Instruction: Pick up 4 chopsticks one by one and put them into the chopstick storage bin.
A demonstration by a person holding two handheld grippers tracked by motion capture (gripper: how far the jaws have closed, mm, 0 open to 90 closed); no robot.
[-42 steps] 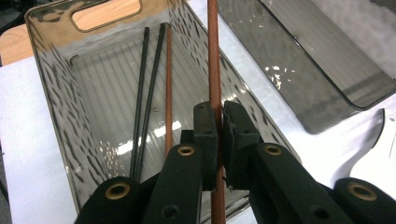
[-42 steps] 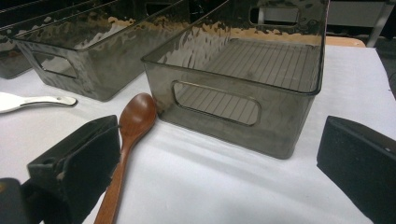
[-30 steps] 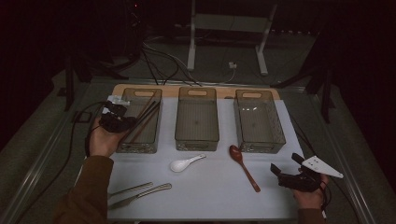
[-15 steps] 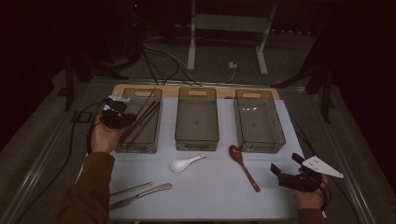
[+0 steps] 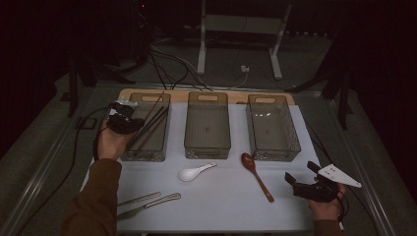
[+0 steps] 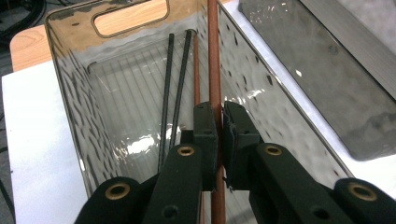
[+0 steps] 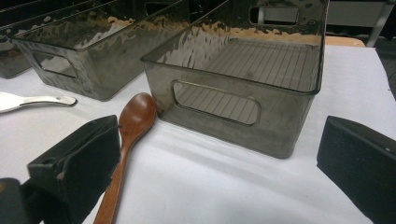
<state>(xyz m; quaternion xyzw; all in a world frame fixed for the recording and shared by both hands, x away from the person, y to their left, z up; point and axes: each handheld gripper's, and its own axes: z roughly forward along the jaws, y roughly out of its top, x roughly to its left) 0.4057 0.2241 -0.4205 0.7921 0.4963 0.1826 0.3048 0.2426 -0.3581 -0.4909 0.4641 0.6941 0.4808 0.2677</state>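
My left gripper (image 5: 132, 125) hangs over the near left part of the left clear bin (image 5: 142, 155). In the left gripper view its jaws (image 6: 219, 122) are shut on a brown chopstick (image 6: 214, 56) that runs down the bin's length. Two black chopsticks (image 6: 173, 93) and another brown chopstick (image 6: 196, 70) lie inside that bin. My right gripper (image 5: 301, 175) rests open at the table's near right, with nothing between its jaws (image 7: 217, 158). A brown wooden spoon (image 5: 256, 176) lies just left of it, its bowl (image 7: 137, 114) by the right bin (image 7: 243, 79).
A white ceramic spoon (image 5: 195, 172) lies in front of the middle bin (image 5: 207, 147). A metal knife and fork (image 5: 147, 202) lie at the near left beside the person's sleeve. Cables trail off the table's left edge. A stand's legs sit on the floor beyond the table.
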